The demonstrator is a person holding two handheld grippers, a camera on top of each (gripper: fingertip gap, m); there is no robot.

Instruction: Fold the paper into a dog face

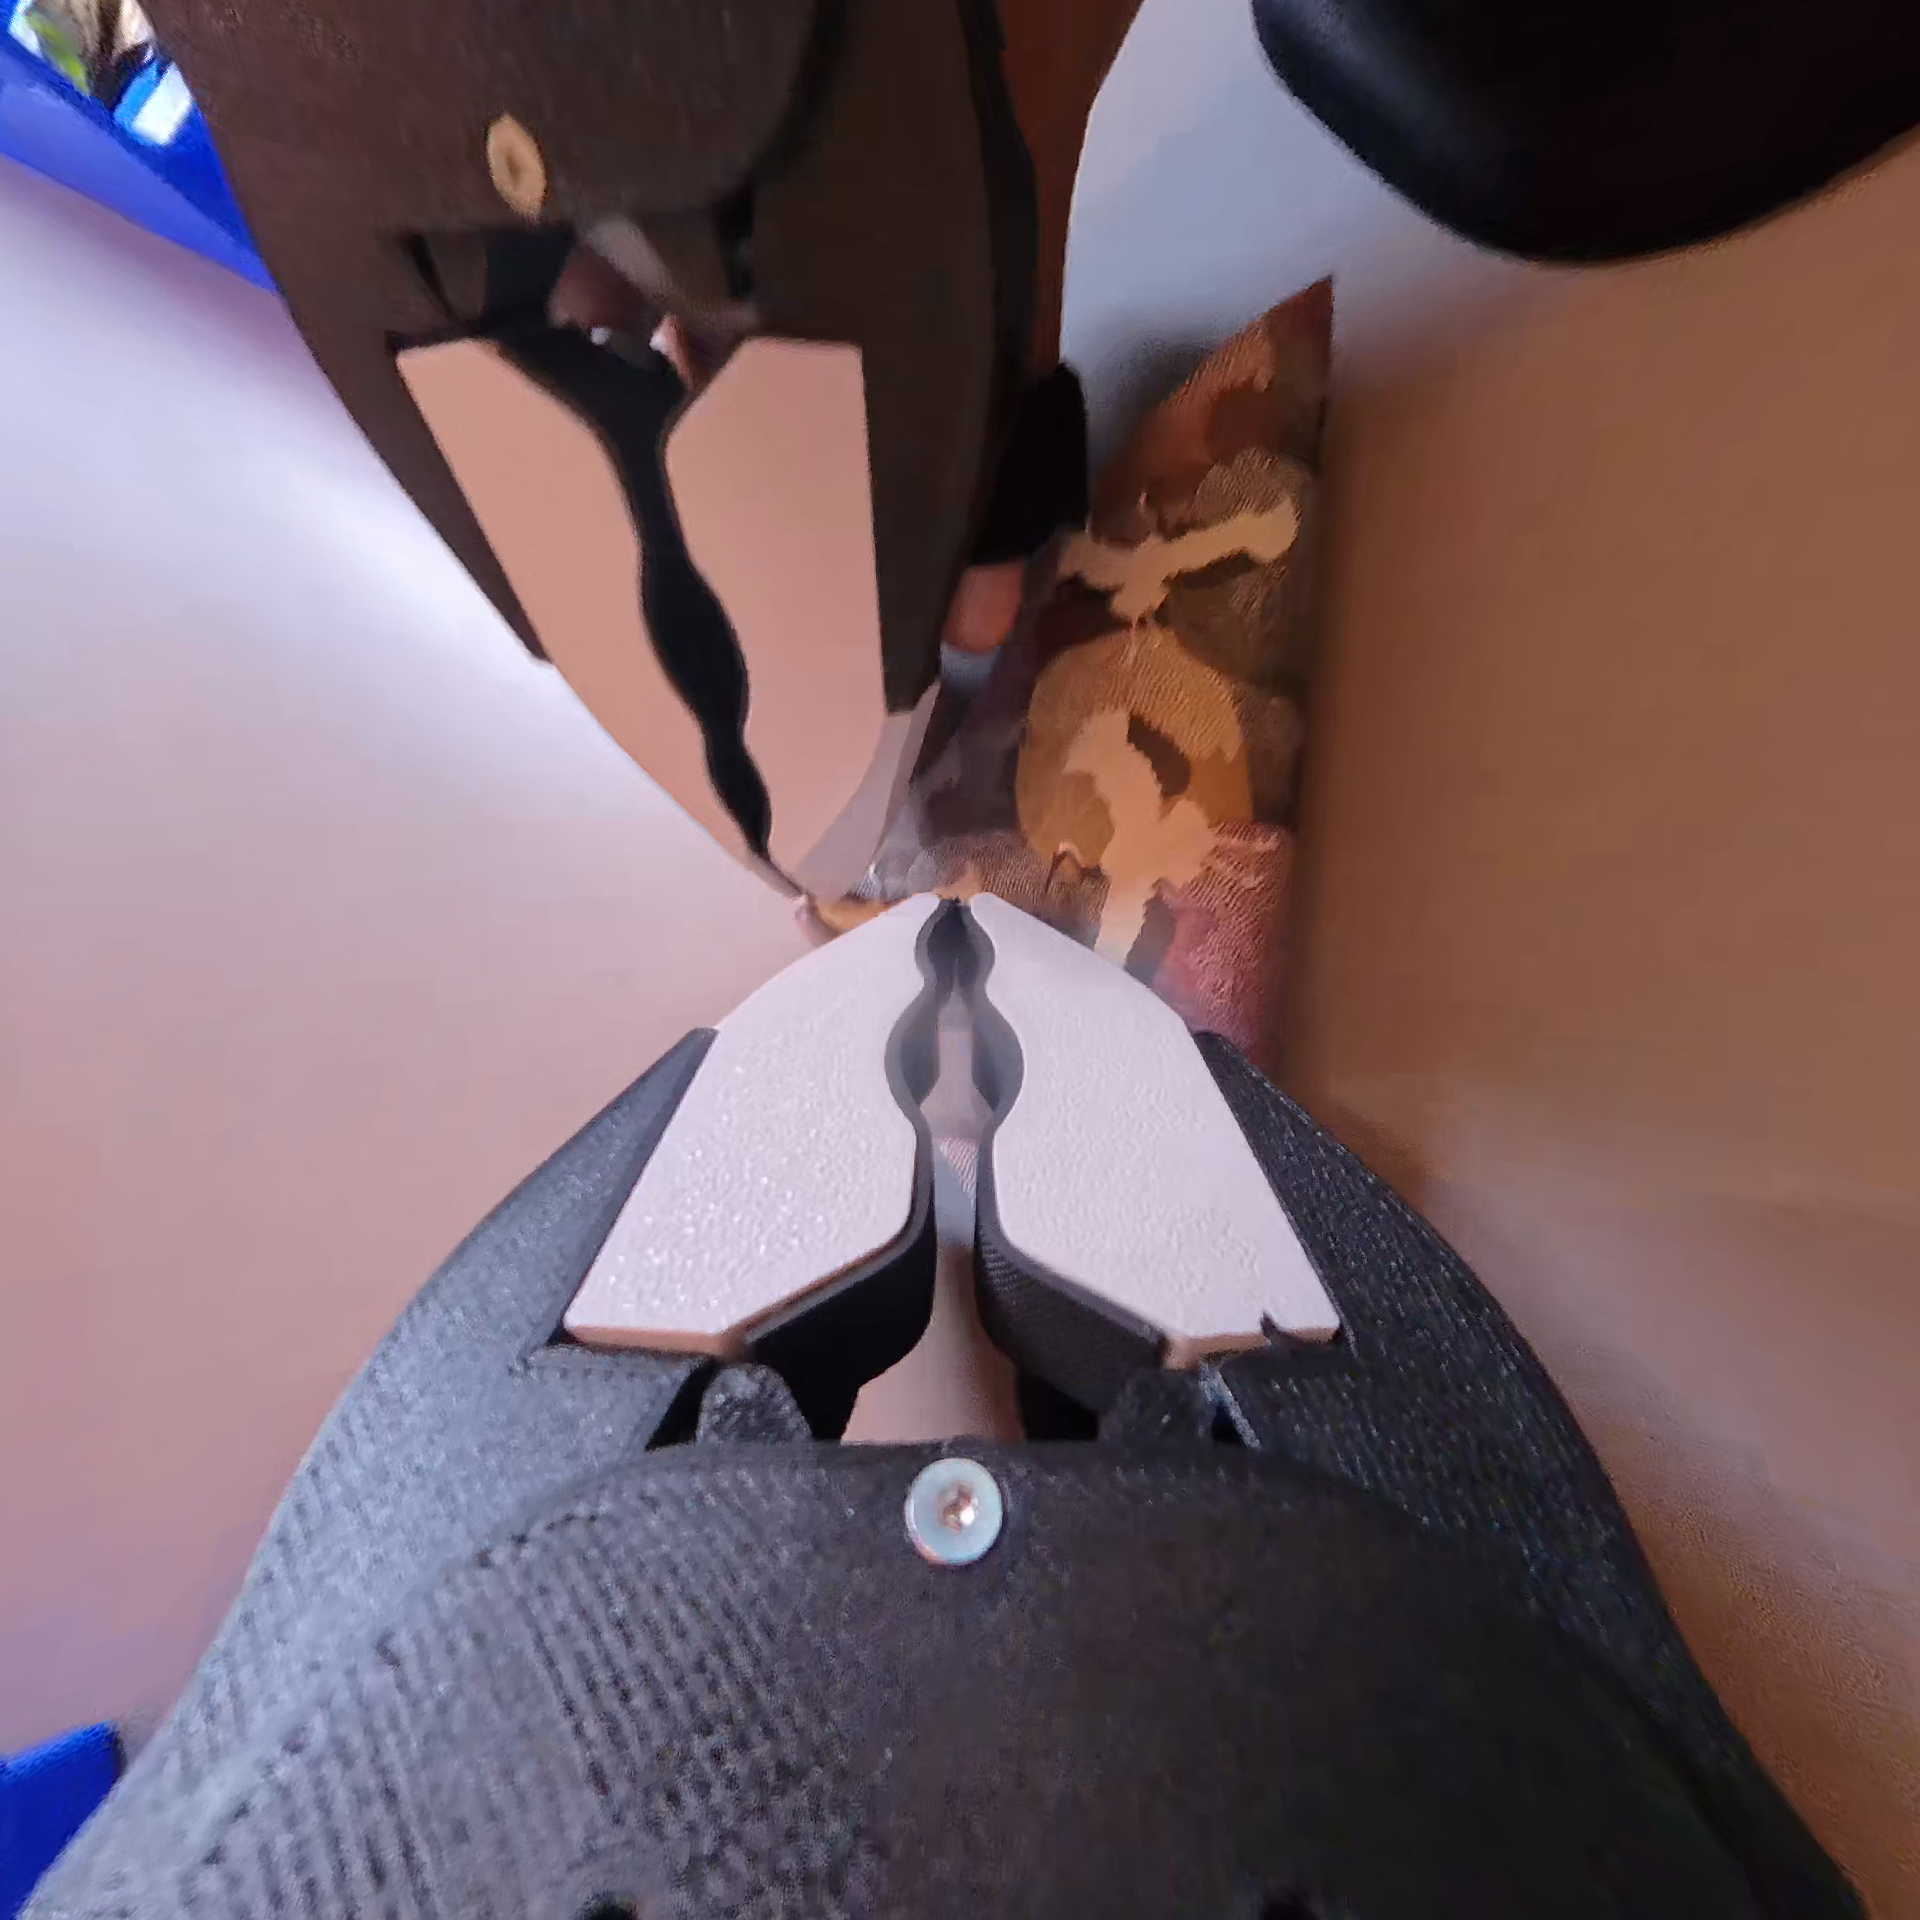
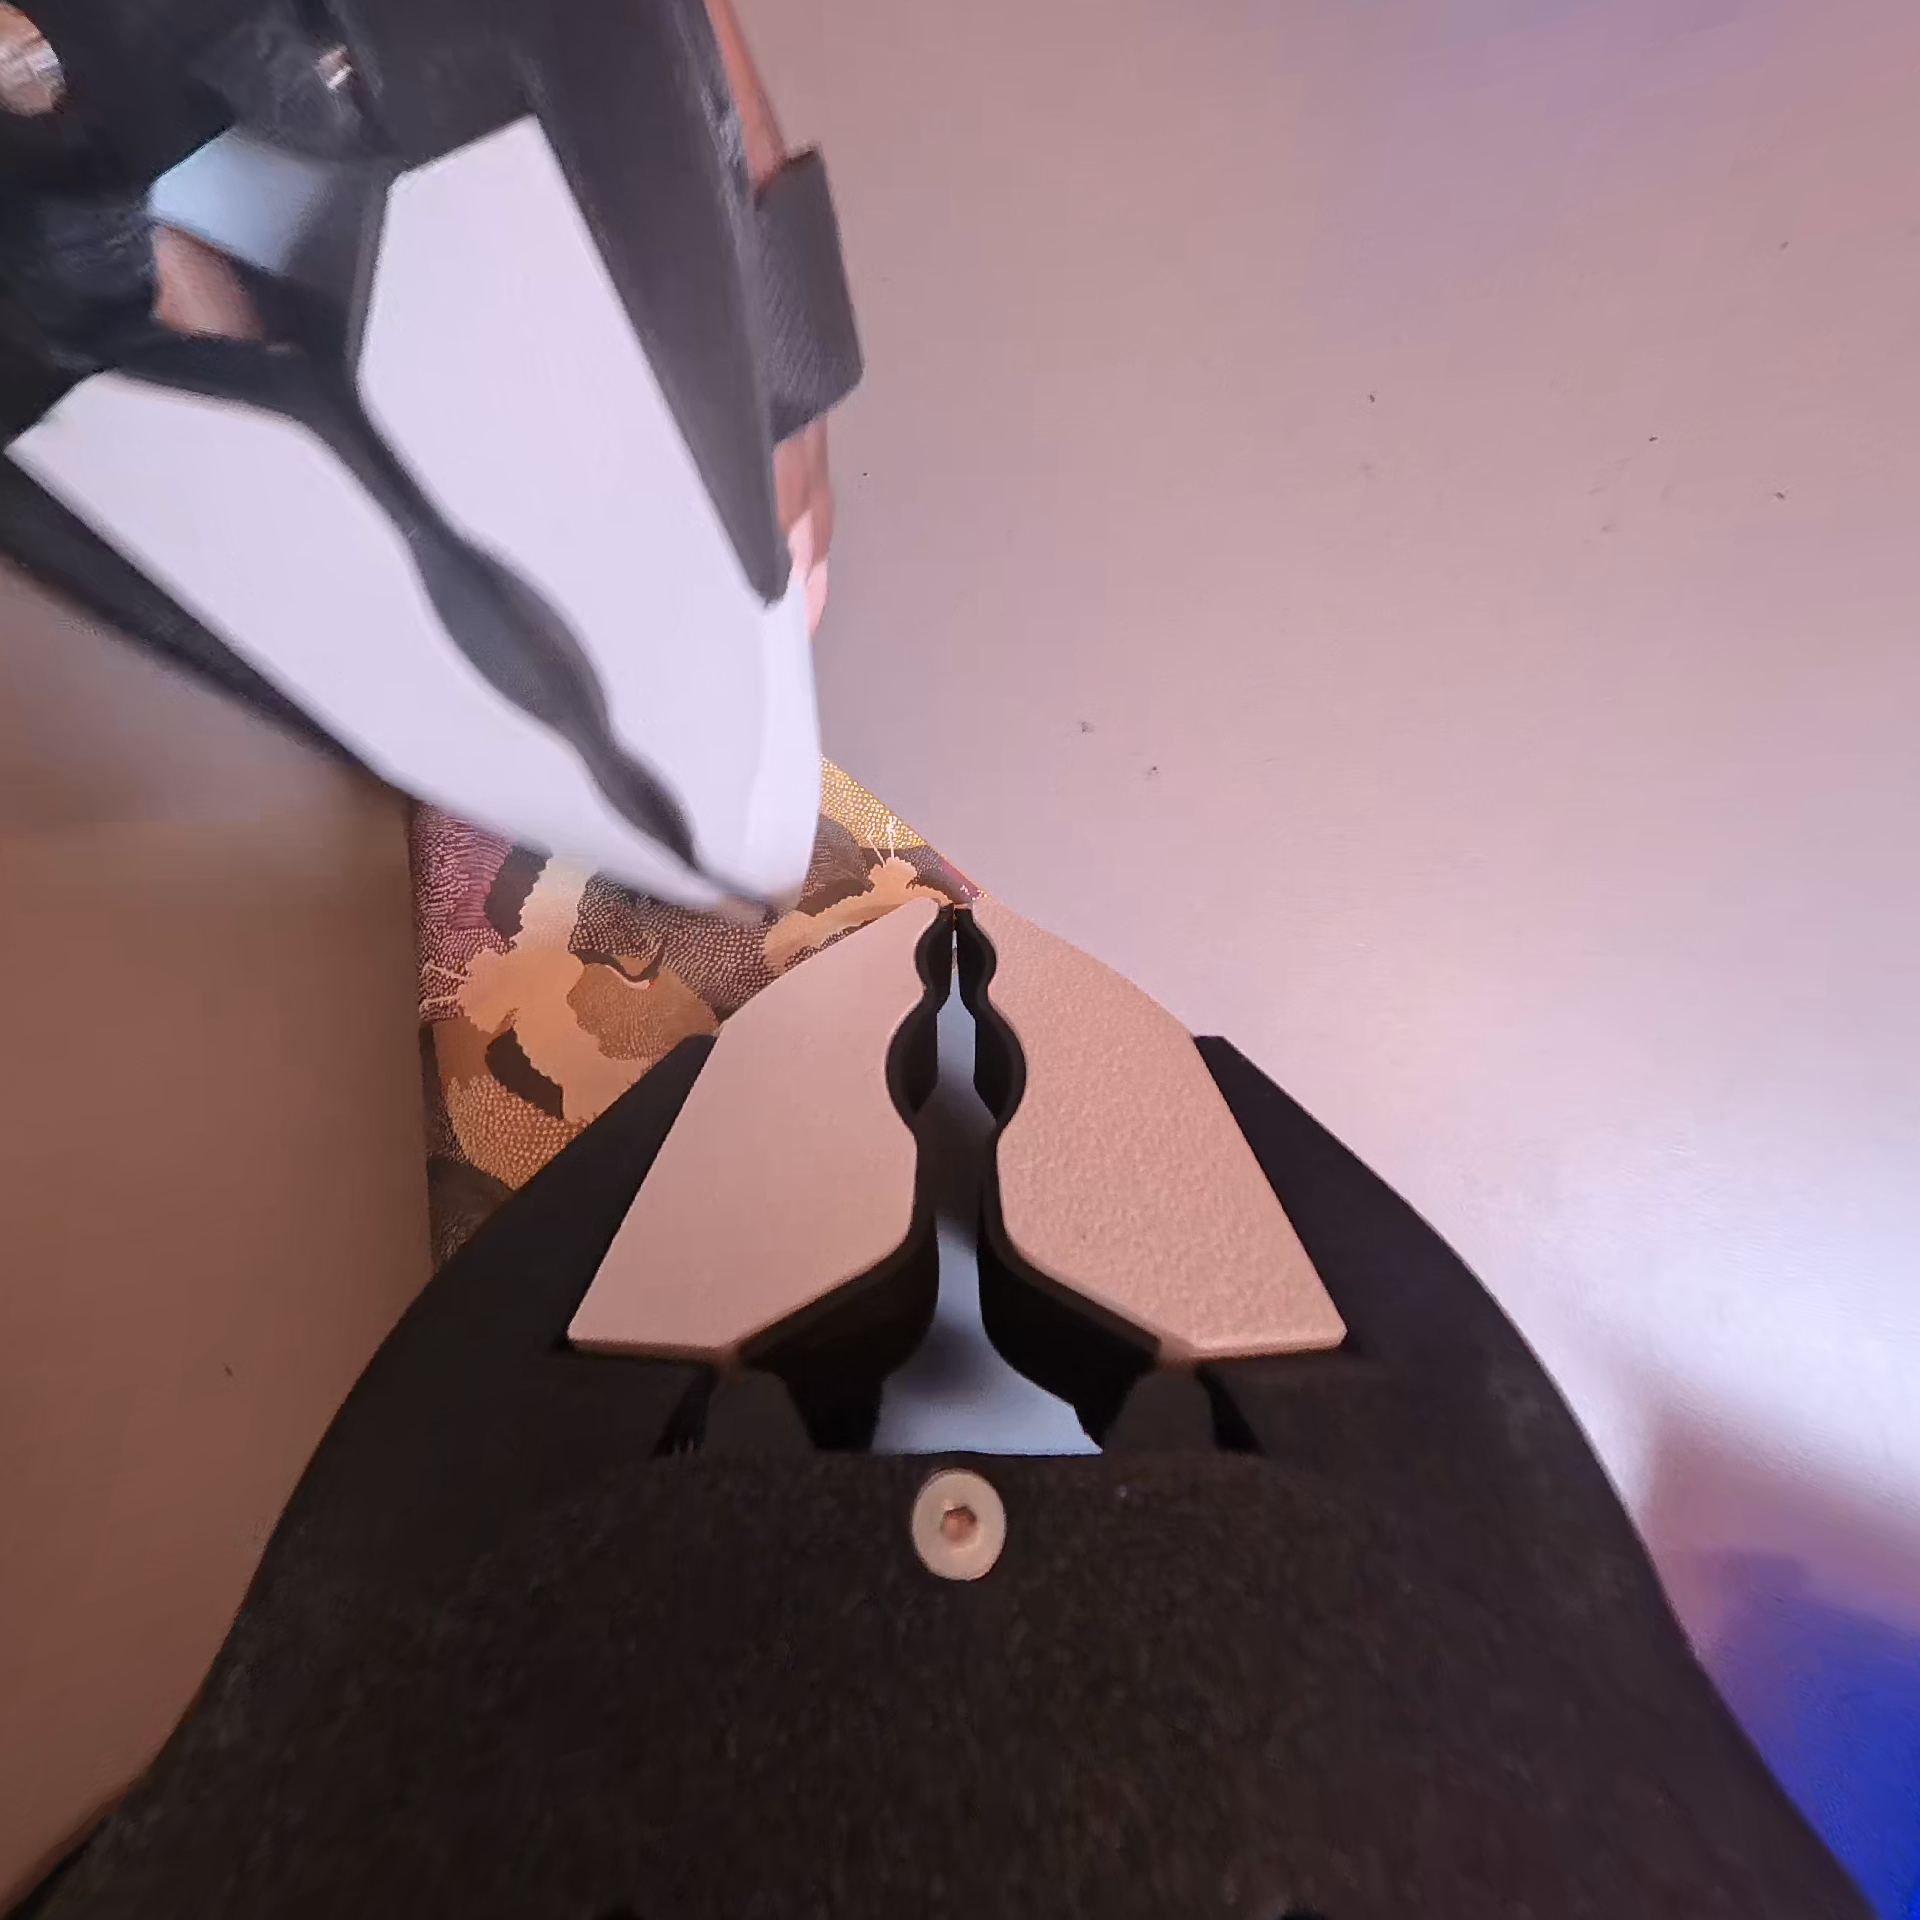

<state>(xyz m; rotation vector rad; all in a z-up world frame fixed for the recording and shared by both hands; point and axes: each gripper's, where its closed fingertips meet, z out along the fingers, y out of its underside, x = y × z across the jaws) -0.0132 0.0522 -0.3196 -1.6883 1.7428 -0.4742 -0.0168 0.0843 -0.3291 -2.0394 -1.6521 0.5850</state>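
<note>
One patterned paper, printed in gold, brown and pink, lies on the pale table. Two grippers meet at one of its corners: the left gripper and the right gripper both have their jaws pressed together, tips touching the paper's edge, though whether either pinches it I cannot tell.

L gripper at bottom, jaws pressed together w/ tips at the near edge of the patterned paper. R gripper comes down from top left, jaws together too, tips on the same edge, almost touching L tips. Paper is brown, gold & pink, on a pale tabletop.
</note>
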